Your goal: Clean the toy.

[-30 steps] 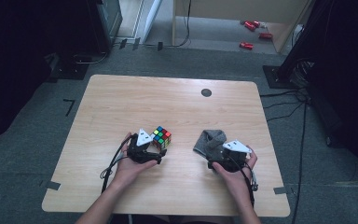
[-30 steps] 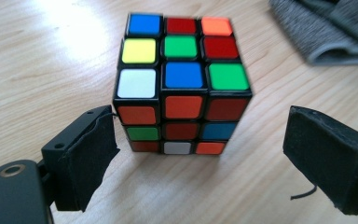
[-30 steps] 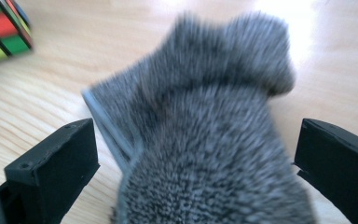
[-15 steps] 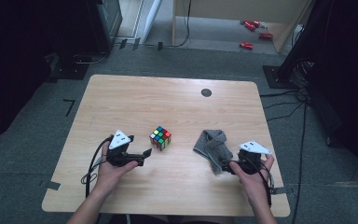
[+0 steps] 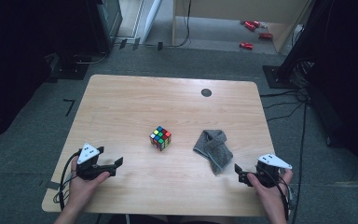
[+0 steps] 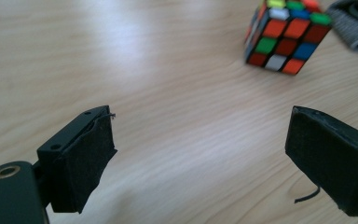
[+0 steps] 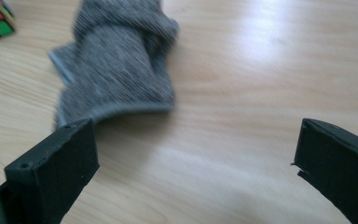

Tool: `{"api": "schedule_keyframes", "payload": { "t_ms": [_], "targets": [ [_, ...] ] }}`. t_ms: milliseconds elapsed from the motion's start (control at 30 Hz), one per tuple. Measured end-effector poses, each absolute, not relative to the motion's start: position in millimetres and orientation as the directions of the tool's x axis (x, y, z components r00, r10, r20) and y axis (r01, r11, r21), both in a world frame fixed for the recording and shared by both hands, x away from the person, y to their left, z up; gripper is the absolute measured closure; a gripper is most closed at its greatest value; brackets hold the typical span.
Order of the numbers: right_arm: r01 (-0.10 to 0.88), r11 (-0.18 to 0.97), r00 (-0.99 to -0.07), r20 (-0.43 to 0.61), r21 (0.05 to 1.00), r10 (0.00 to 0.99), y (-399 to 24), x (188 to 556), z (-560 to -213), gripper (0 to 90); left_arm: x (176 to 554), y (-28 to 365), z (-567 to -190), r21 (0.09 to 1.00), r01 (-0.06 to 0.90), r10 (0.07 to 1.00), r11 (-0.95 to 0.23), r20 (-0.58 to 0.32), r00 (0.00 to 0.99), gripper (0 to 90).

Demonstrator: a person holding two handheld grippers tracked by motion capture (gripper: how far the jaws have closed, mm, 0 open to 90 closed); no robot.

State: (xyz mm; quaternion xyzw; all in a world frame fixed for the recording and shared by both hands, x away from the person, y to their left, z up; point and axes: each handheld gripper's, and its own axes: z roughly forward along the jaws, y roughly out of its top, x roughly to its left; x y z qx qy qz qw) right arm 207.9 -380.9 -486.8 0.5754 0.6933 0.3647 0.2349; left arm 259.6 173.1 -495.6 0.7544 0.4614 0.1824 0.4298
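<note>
Both grippers have been drawn back from the cube [image 5: 160, 138] and grey cloth [image 5: 213, 150]. The left gripper [image 5: 113, 165] and right gripper [image 5: 240, 174] are held wide apart, empty.

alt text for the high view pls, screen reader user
A person's two hands rest at the near edge of a wooden table, each holding an open gripper: left gripper, right gripper. Between them, untouched, sit a colourful puzzle cube and, to its right, a crumpled grey cloth.
</note>
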Motion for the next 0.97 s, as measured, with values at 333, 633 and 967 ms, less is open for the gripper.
{"api": "schedule_keyframes", "payload": {
  "t_ms": [333,633,967],
  "targets": [
    [0.702,0.098,-0.157,0.02,0.705,0.987,-400.3,193.9,-519.2,0.0,251.2,193.9,-512.8,0.75,0.602,0.898,-0.274,-0.024,0.439,8.5],
    [0.696,0.113,-0.189,0.03,0.709,0.981,-399.8,195.4,-526.6,0.0,254.9,187.1,-517.9,0.699,0.634,0.893,-0.33,0.014,0.45,9.0],
    [0.696,0.112,-0.189,0.031,0.709,0.982,-400.1,196.2,-526.6,0.0,257.1,186.6,-518.0,0.699,0.628,0.884,-0.343,0.013,0.468,9.0]
  ]
}}
